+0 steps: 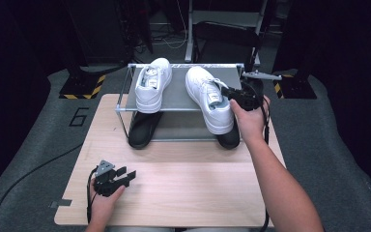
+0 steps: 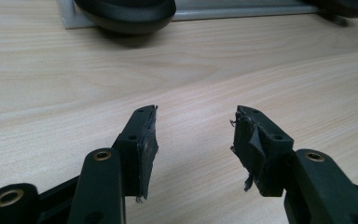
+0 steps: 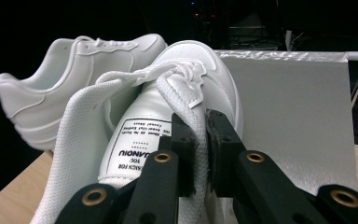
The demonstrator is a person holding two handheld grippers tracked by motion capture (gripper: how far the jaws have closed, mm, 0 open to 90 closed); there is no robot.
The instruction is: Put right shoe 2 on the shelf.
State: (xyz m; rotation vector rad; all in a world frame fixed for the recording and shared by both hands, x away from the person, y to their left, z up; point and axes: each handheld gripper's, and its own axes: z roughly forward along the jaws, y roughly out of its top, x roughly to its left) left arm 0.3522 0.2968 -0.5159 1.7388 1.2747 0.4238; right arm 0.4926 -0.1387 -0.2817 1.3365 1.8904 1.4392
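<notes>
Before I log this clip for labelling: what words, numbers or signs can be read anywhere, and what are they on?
"6": dark numeral on the grey floor mat left of the table.
"UANOIU", seen upside down: insole label of the right white shoe, whose collar the right gripper clamps; first letter hidden.
Smaller lines on that label: too small to read reliably.
Yellow-black hazard stripes: a sign without words.
</notes>
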